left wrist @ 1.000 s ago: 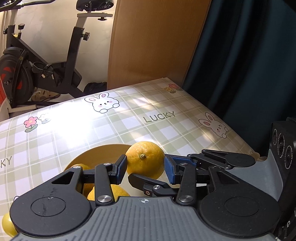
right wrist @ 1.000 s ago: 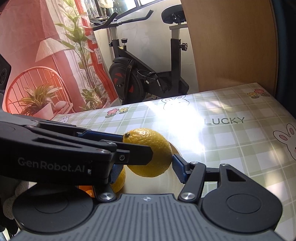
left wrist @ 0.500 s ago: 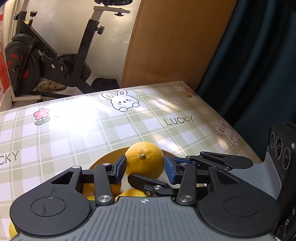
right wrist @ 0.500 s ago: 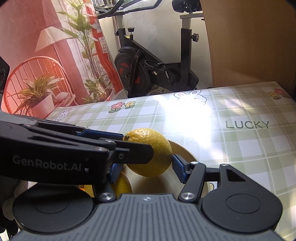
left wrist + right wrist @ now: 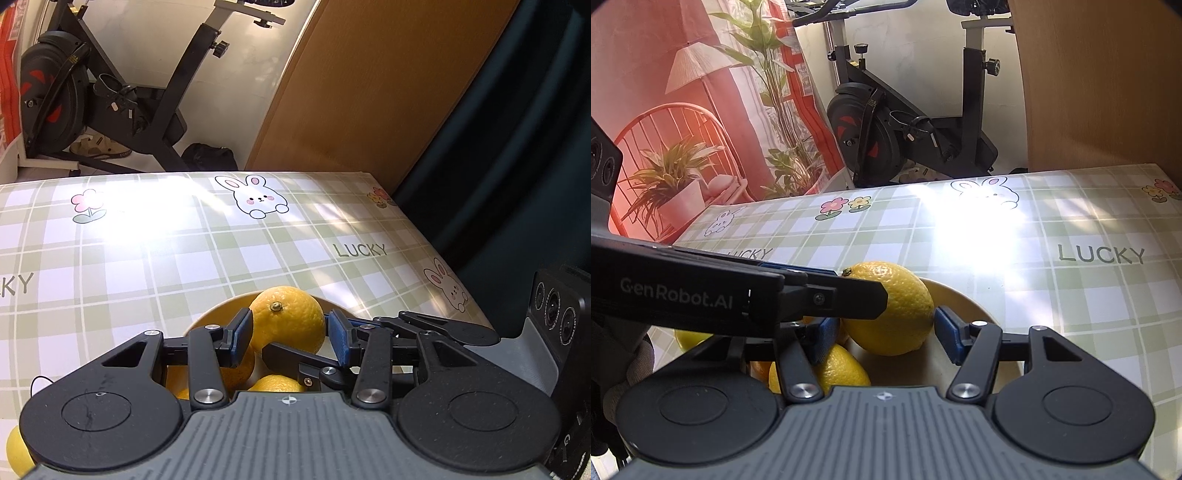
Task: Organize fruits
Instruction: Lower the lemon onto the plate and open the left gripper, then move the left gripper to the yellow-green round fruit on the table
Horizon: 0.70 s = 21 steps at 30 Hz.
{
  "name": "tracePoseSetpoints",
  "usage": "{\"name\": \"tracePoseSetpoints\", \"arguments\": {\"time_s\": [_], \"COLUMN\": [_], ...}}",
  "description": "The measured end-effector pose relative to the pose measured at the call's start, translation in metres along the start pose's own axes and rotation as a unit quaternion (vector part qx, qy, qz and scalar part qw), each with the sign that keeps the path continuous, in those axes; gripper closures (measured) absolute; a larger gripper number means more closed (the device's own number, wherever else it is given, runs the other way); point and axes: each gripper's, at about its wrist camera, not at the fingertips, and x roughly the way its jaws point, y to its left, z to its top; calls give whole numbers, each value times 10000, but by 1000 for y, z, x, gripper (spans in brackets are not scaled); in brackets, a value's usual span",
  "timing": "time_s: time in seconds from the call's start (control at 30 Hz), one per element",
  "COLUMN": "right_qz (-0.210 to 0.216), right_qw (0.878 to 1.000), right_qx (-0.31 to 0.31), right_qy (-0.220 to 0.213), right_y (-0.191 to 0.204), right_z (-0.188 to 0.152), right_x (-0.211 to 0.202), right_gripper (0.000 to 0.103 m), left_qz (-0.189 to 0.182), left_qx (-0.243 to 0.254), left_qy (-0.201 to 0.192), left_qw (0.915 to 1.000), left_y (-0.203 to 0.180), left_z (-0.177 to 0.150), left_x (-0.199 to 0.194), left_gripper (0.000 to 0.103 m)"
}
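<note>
Lemon: the lemon point(image 5: 288, 319) point(image 5: 890, 310) sits stem-end up, over the near part of the bowl point(image 5: 960, 295) point(image 5: 221, 314), between the fingers of both grippers at once.
Left gripper: the left gripper point(image 5: 291, 338) point(image 5: 831, 295) has its jaws partly open, at about the lemon's width. Its blue pads point(image 5: 242, 336) flank the fruit. The left pad looks to be touching the peel, while a thin gap shows at the other pad; whether it grips, I cannot tell.
Right gripper: the right gripper point(image 5: 886, 338) point(image 5: 295, 360) comes in from the right and crosses the left one. Its jaws are partly open around the lemon. One pad point(image 5: 947, 338) meets the fruit's pointed end and the other sits against the opposite side, half hidden by the left gripper's finger. It seems to have hold of the fruit.
Bowl: pale and round, it stands on the table point(image 5: 147, 258) point(image 5: 1071, 295), just under both grippers.
Other lemons: these point(image 5: 842, 369) point(image 5: 275, 382) lie in the bowl, below the held one.
Stray lemon: this one point(image 5: 14, 450) point(image 5: 689, 338) lies on the table, left of the bowl and outside it.
Table: it carries a green checked cloth with rabbits, flowers and the word "LUCKY".
Bike: the bike point(image 5: 905, 140) point(image 5: 110, 92) stands on the floor beyond the far edge of the table.
</note>
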Motion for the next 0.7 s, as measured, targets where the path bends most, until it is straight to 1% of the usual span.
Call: {"name": "tracePoseSetpoints", "arguments": {"time_s": [0.13, 0.27, 0.4, 0.5, 0.6, 0.7], "right_qz": [-67, -168, -203, -295, -363, -400], "right_qw": [10000, 9998, 9998, 9992, 9982, 9978], "right_qx": [-11, 1, 60, 232, 435, 489], "right_qy": [35, 55, -40, -149, -215, -210], "right_y": [1, 4, 6, 6, 6, 13], "right_z": [2, 1, -2, -8, -18, -31], "right_x": [0, -7, -25, -43, -60, -73], "right_gripper": [42, 42, 42, 42, 42, 42], "left_qz": [86, 243, 502, 585, 786, 876], "left_qx": [-47, -105, -204, -352, -397, -530], "left_qy": [-114, -301, -460, -601, -695, -751], "left_qw": [9999, 9992, 9975, 9959, 9937, 9919], "left_y": [-1, -3, -2, 0, 1, 6], "left_z": [-5, -13, -25, -38, -52, -65], "left_x": [-12, -37, -65, -88, -108, -125], "left_gripper": [55, 55, 55, 55, 55, 55]}}
